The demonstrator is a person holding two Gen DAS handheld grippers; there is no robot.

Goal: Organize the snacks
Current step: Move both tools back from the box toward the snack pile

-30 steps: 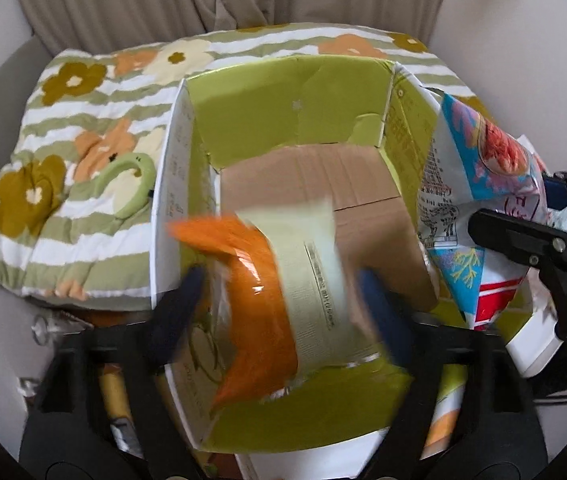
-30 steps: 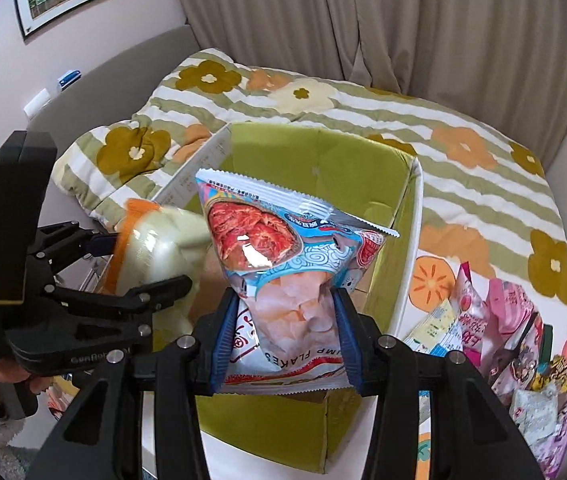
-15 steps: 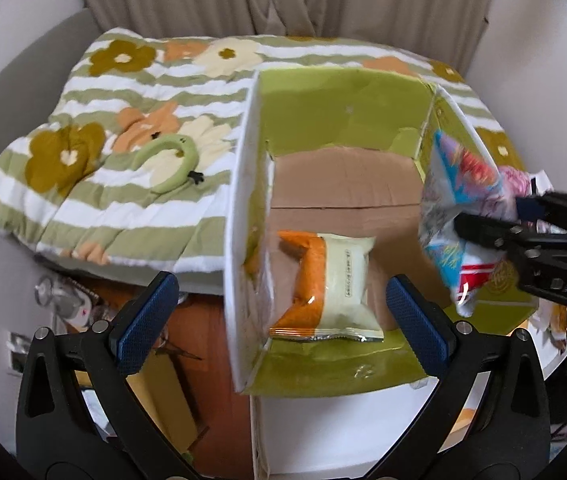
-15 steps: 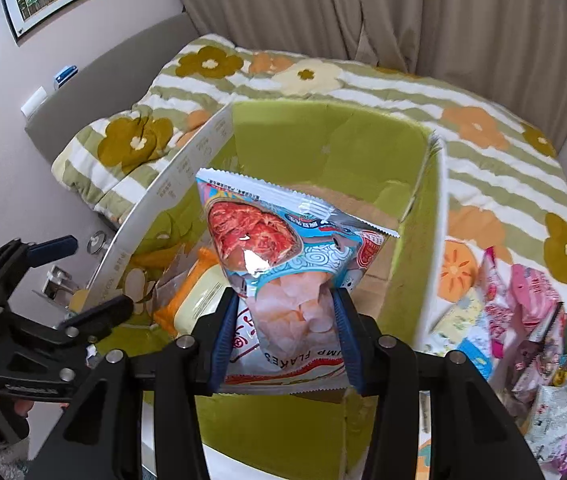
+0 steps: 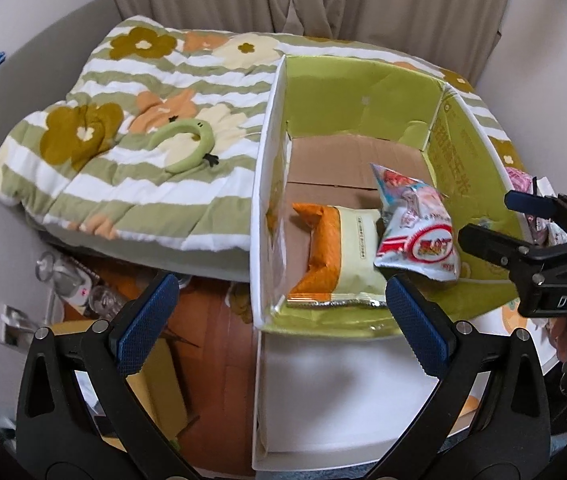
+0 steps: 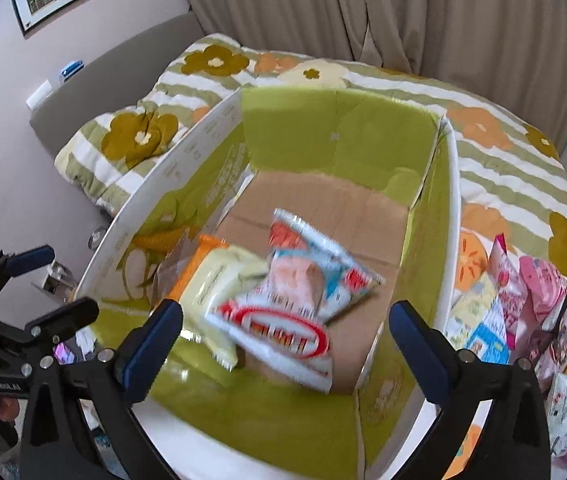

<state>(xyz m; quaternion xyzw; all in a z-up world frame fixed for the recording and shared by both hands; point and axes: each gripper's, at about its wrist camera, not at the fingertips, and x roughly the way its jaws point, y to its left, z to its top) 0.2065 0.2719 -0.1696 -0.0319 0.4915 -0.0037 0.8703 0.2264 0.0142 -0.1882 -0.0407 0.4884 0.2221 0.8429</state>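
Note:
A cardboard box (image 5: 363,92) with green inner walls stands open on the bed. An orange and cream snack bag (image 5: 339,256) lies flat on its floor at the near left. A blue, red and white shrimp chip bag (image 6: 303,296) is loose and blurred, partly on top of that bag (image 6: 223,280). My right gripper (image 6: 285,312) hovers above the box with its jaws opening wide; the pads touch nothing. My left gripper (image 5: 279,292) is open and empty over the box's near left wall. Each gripper shows in the other's view: right gripper (image 5: 491,220), left gripper (image 6: 65,280).
Several pink and coloured snack packets (image 6: 523,300) lie on the quilt right of the box. A green ring-shaped plush (image 5: 187,144) rests on the flowered quilt (image 5: 123,100) to the left. Beyond the bed's edge are a wooden floor, flat cardboard (image 5: 155,380) and clutter. Curtains hang behind.
My right gripper opened and let go of the shrimp chip bag, which fell into the box. My left gripper dropped the orange bag into the box and pulled back to the left.

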